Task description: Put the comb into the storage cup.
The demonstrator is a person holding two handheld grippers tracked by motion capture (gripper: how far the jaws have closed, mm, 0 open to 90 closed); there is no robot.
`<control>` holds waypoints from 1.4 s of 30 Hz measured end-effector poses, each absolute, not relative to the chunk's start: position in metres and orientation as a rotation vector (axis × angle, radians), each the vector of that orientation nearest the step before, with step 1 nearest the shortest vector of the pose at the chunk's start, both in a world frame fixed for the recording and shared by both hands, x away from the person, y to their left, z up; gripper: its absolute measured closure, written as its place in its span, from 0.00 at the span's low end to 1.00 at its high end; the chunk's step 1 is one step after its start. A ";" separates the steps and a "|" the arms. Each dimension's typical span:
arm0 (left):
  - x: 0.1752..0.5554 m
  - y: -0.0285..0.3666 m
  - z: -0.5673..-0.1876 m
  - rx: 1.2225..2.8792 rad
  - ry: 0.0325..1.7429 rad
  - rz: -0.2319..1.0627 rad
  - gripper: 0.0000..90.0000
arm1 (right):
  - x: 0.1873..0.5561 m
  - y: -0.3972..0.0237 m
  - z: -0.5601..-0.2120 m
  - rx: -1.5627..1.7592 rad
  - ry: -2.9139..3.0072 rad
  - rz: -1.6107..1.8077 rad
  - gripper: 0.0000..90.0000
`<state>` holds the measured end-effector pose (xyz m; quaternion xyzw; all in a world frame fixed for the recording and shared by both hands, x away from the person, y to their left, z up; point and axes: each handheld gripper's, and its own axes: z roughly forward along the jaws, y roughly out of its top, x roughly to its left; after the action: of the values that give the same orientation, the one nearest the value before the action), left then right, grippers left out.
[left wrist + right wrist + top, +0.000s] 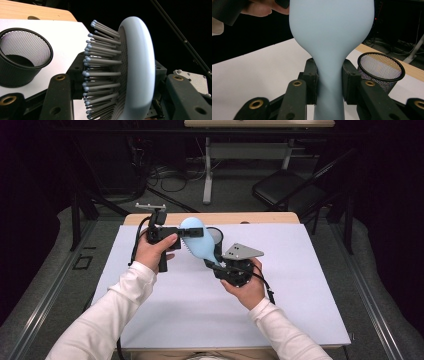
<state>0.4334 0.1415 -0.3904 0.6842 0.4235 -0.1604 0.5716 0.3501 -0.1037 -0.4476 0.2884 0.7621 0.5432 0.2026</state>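
Black jaws on the right gripper (329,82) squeeze the thin handle of the blue hairbrush (330,37), one pad on each side, and they hold it tight. The left gripper (112,82) has its jaws pulled in around the wide head of the brush: one jaw sits by the tips of the grey bristles (100,65) and the other sits at the smooth round back. So both grippers hold the same brush at once, up in the air above the white sheet (280,310) that covers the table.

Just behind the brush stands a black mesh cup (216,236), open at the top. It is near the brush but not touching it. In the high view, the person's two hands keep the grippers close together over the middle of the sheet.

What could go wrong? The bristles are bendy, so the left jaw could slide on them and the head could twist. If one hand pulls while the other holds on hard, the brush could pop out and fall. If the brush goes to the cup tilted, it could bump the rim and knock the cup over.
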 end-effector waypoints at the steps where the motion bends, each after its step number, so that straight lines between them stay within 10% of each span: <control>1: 0.433 0.142 -0.390 1.609 0.995 -0.378 0.53 | 0.350 -0.104 -0.448 0.806 2.127 1.518 0.77; 42: 0.436 0.137 -0.394 1.593 1.053 -0.424 0.55 | 0.352 -0.105 -0.452 0.877 2.139 1.552 0.76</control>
<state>0.4362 0.1374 -0.3936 0.6754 0.4466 -0.1797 0.5587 0.3520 -0.1049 -0.4525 0.3099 0.7558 0.5487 0.1777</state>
